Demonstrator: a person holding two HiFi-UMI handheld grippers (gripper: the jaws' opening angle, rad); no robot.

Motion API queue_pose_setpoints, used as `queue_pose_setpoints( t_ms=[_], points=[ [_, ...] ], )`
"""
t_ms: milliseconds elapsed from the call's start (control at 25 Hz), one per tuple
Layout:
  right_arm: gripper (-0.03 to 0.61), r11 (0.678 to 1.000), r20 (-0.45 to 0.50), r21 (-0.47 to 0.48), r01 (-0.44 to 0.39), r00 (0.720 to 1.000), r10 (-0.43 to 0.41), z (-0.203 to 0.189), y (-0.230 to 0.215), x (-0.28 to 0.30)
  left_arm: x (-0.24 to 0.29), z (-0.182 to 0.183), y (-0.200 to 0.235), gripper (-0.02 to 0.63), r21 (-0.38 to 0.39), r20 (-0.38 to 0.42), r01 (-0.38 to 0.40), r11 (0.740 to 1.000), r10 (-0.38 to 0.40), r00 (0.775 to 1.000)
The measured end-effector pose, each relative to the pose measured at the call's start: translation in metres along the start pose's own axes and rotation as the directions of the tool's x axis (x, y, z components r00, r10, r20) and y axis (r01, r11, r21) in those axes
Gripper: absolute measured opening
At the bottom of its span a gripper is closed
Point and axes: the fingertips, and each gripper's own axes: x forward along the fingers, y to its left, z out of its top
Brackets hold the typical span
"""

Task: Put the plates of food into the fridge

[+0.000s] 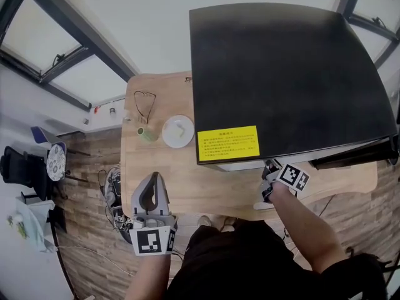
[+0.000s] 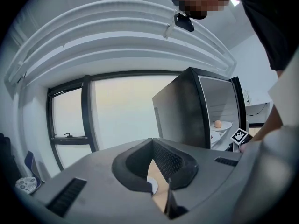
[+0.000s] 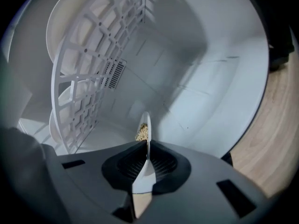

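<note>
A black fridge (image 1: 287, 80) stands on the wooden table (image 1: 206, 186), its inside open toward me. My right gripper (image 1: 272, 179) reaches into it at the lower front. In the right gripper view that gripper (image 3: 145, 146) is shut on the rim of a white plate (image 3: 145, 122) seen edge-on, with brownish food (image 3: 142, 132) on it, inside the white fridge compartment. A white wire shelf (image 3: 93, 69) stands to the left. My left gripper (image 1: 152, 183) hovers at the table's near left edge, shut and empty. Another white plate (image 1: 178, 131) lies on the table.
A small green thing (image 1: 147, 133) and a pair of glasses (image 1: 145, 102) lie near the table plate. The left gripper view shows the fridge (image 2: 182, 111) with a plate of round food (image 2: 217, 123) on a shelf. Windows and wooden floor surround the table.
</note>
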Motion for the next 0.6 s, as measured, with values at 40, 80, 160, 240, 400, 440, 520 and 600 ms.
queue_pose_setpoints(
  t_ms=[40, 80, 160, 240, 400, 440, 520, 600],
  points=[
    [0.035, 1.0, -0.004, -0.011, 0.02, 1.0, -0.02, 0.0, -0.001, 0.001, -0.002, 0.0, 0.004, 0.003, -0.001, -0.001, -0.009, 1.0, 0.009, 1.0],
    [0.035, 0.999, -0.01, -0.017, 0.04, 0.999, -0.04, 0.0, -0.002, 0.002, -0.004, 0.0, 0.008, 0.003, -0.002, -0.002, -0.016, 1.0, 0.016, 1.0],
    [0.042, 0.995, -0.027, -0.033, 0.089, 0.996, -0.09, -0.001, -0.008, 0.005, -0.005, 0.0, 0.013, 0.003, -0.008, 0.0, -0.021, 1.0, 0.021, 1.0],
    [0.052, 0.987, -0.037, -0.073, 0.141, 0.989, -0.144, -0.002, -0.013, 0.006, -0.007, 0.002, 0.014, 0.003, -0.01, 0.009, -0.016, 1.0, 0.016, 1.0],
    [0.111, 0.936, -0.04, -0.267, 0.228, 0.968, -0.247, -0.002, -0.014, 0.006, -0.012, 0.008, 0.018, 0.003, -0.002, 0.029, -0.007, 1.0, 0.007, 1.0],
    [0.128, 0.91, -0.039, -0.331, 0.249, 0.96, -0.277, -0.002, -0.014, 0.007, -0.012, 0.009, 0.019, 0.004, -0.002, 0.033, -0.004, 1.0, 0.004, 0.999],
    [0.163, 0.854, -0.037, -0.439, 0.279, 0.944, -0.328, -0.003, -0.013, 0.009, -0.014, 0.011, 0.02, 0.003, 0.0, 0.041, 0.012, 1.0, -0.012, 0.999],
    [0.177, 0.82, -0.028, -0.493, 0.29, 0.937, -0.348, -0.005, -0.012, 0.01, -0.014, 0.015, 0.018, 0.003, 0.003, 0.055, 0.04, 0.999, -0.04, 0.998]
  ],
)
